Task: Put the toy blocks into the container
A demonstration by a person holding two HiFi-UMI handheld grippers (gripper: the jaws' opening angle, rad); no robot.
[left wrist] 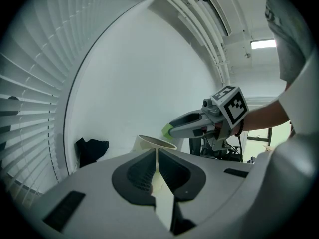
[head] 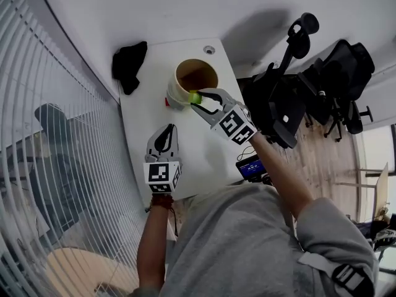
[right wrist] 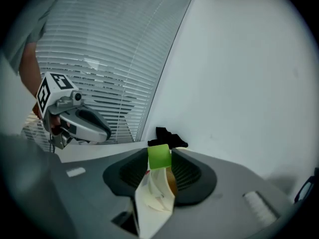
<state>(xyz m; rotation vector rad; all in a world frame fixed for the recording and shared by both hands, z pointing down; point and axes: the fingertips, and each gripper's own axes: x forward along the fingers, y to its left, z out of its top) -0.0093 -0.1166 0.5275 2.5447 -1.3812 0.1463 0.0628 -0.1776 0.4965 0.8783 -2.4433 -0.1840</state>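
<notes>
A cream, open-topped container [head: 197,78] stands near the far end of the white table [head: 148,113]. My right gripper [head: 198,99] is shut on a green toy block [head: 195,97], holding it in the air at the container's near rim. In the right gripper view the green block [right wrist: 159,156] sits between the pads, with the container [right wrist: 155,195] below it. A small red piece [head: 166,102] lies against the container's left side. My left gripper [head: 167,130] is shut and holds nothing, nearer to me over the table. The left gripper view shows the container [left wrist: 153,143] and the right gripper [left wrist: 169,129] beyond its shut jaws.
A black cloth [head: 129,64] lies at the table's far left corner. Window blinds [head: 55,166] run along the left. Black office chairs [head: 322,91] stand to the right of the table. A small dark device with a blue screen [head: 250,167] sits by the table's near right edge.
</notes>
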